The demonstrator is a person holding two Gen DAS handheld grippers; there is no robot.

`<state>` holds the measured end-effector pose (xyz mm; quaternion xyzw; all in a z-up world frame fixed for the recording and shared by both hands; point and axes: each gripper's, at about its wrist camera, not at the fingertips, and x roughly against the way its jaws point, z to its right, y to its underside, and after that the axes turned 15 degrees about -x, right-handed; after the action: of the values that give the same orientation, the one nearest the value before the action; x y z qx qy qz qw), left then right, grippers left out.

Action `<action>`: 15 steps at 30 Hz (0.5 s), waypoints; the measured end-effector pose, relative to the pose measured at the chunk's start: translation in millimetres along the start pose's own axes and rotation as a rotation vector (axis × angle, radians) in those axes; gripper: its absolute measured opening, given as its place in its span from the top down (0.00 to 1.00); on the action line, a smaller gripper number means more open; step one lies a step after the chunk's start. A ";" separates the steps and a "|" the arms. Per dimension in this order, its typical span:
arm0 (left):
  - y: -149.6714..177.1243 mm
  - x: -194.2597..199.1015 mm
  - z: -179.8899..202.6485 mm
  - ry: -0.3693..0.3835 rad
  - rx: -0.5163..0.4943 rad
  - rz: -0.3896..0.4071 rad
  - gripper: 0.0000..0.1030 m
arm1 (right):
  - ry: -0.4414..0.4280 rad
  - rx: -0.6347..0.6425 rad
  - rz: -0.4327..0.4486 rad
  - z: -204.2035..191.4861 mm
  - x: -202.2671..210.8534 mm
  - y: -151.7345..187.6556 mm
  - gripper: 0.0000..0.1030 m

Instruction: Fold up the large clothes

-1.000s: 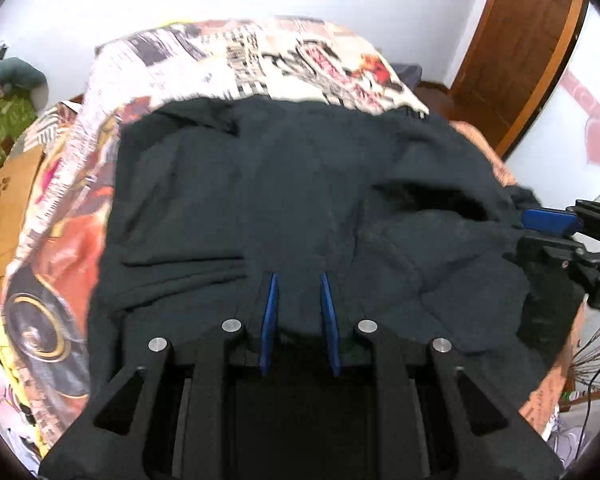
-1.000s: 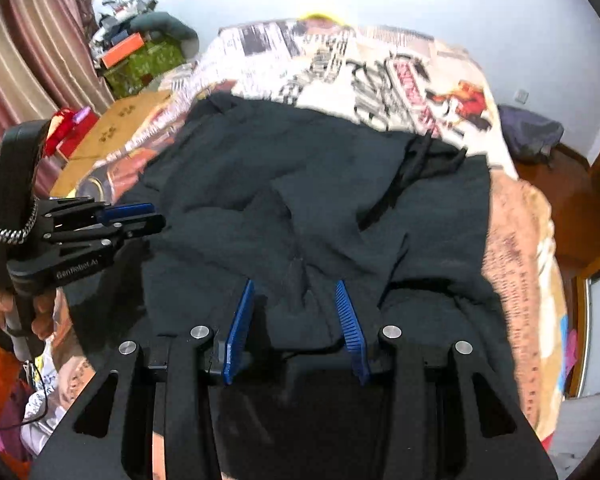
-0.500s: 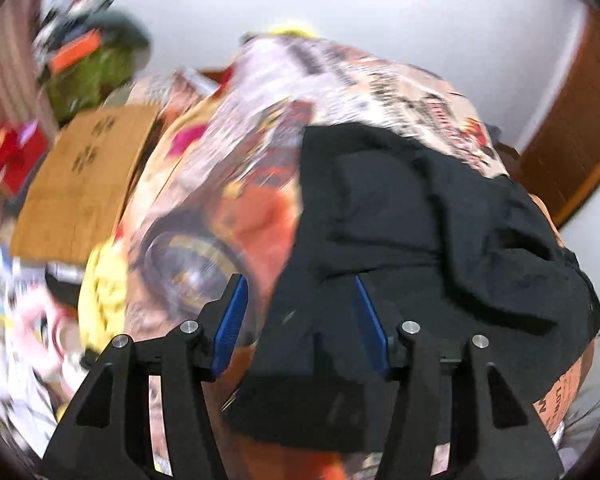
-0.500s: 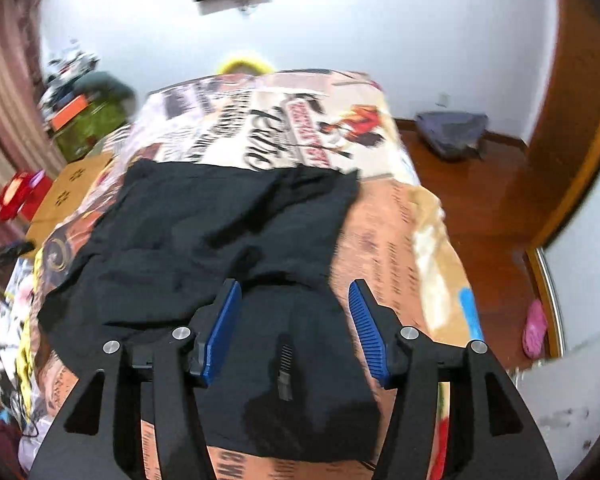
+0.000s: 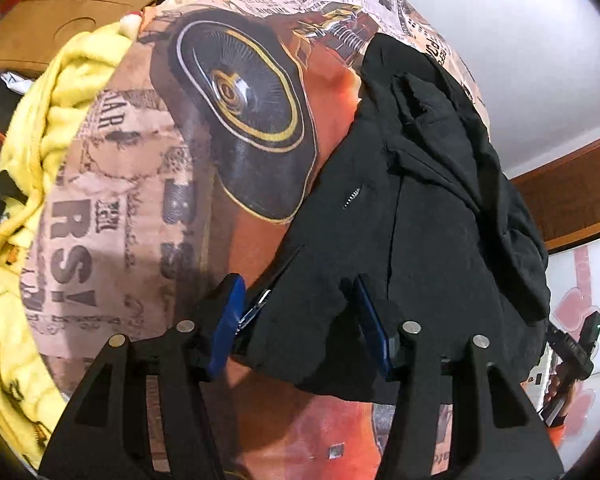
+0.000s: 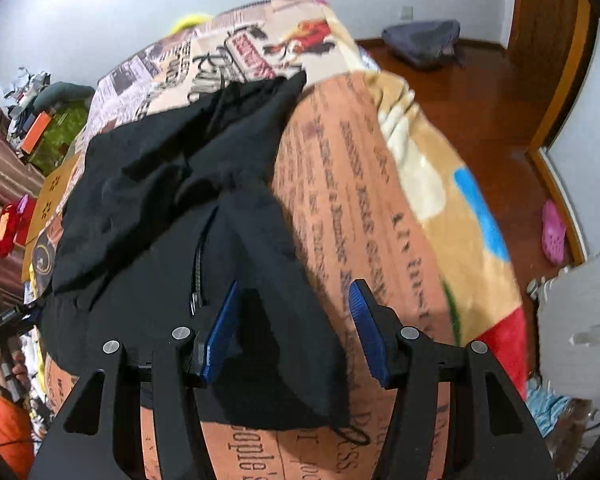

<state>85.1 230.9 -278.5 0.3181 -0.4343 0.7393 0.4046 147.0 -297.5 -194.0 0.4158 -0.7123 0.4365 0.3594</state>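
Black jacket (image 5: 400,240) lies crumpled on the printed bedspread (image 5: 120,200). Left gripper (image 5: 300,320) and right gripper (image 6: 290,330) have just been opening; both stand apart over its near corners, pressing nothing.

Black claw (image 5: 300,320), blue pads (image 6: 220,328), silver screws.
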 end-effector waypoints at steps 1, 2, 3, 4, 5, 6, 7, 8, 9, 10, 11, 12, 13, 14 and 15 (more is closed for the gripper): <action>0.7 -1.4 0.3 0.014 0.005 0.001 0.42 | 0.005 0.002 0.008 -0.1 -0.1 3.4 0.49; 2.8 -4.6 1.2 0.037 0.013 -0.003 0.41 | 0.012 0.009 0.023 -0.7 0.5 6.2 0.48; 4.2 -8.5 2.6 0.050 0.012 -0.012 0.41 | 0.013 0.012 0.030 -1.7 1.0 7.0 0.47; 5.7 -10.5 5.2 0.059 0.005 -0.017 0.41 | 0.008 0.010 0.033 -1.2 1.2 7.7 0.47; 8.9 -12.9 10.7 0.068 -0.013 -0.026 0.40 | -0.001 0.004 0.032 0.5 0.4 8.0 0.47; 12.4 -13.6 15.3 0.066 -0.038 -0.033 0.40 | -0.019 -0.007 0.029 4.4 -1.0 7.8 0.46; 13.5 -14.0 17.4 0.057 -0.055 -0.034 0.39 | -0.033 -0.023 0.021 9.4 -3.5 7.1 0.42; 13.8 -14.6 21.6 0.038 -0.073 -0.034 0.39 | -0.051 -0.051 0.012 15.4 -6.0 6.0 0.39; 13.9 -14.6 23.2 0.034 -0.074 -0.033 0.39 | -0.076 -0.078 -0.001 21.0 -7.6 5.3 0.36; 13.7 -14.7 23.1 0.036 -0.063 -0.033 0.39 | -0.094 -0.098 -0.006 23.9 -7.9 5.0 0.35; 13.8 -14.5 22.8 0.038 -0.051 -0.033 0.41 | -0.093 -0.101 -0.002 23.5 -6.8 6.1 0.36; 13.9 -13.8 23.8 0.046 -0.048 -0.031 0.45 | -0.088 -0.088 0.007 21.7 -3.9 8.3 0.40; 13.8 -13.8 24.5 0.057 -0.051 -0.030 0.57 | -0.086 -0.074 0.017 18.8 -1.0 11.3 0.48; 14.2 -12.3 27.0 0.066 -0.055 -0.028 0.66 | -0.081 -0.045 0.029 14.4 4.1 14.9 0.51; 12.7 -12.3 28.7 0.064 -0.057 -0.025 0.68 | -0.071 -0.027 0.039 11.1 7.4 17.5 0.58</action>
<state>83.2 197.4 -281.4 0.2880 -0.4382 0.7312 0.4363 126.5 -305.0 -197.1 0.4124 -0.7384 0.4186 0.3310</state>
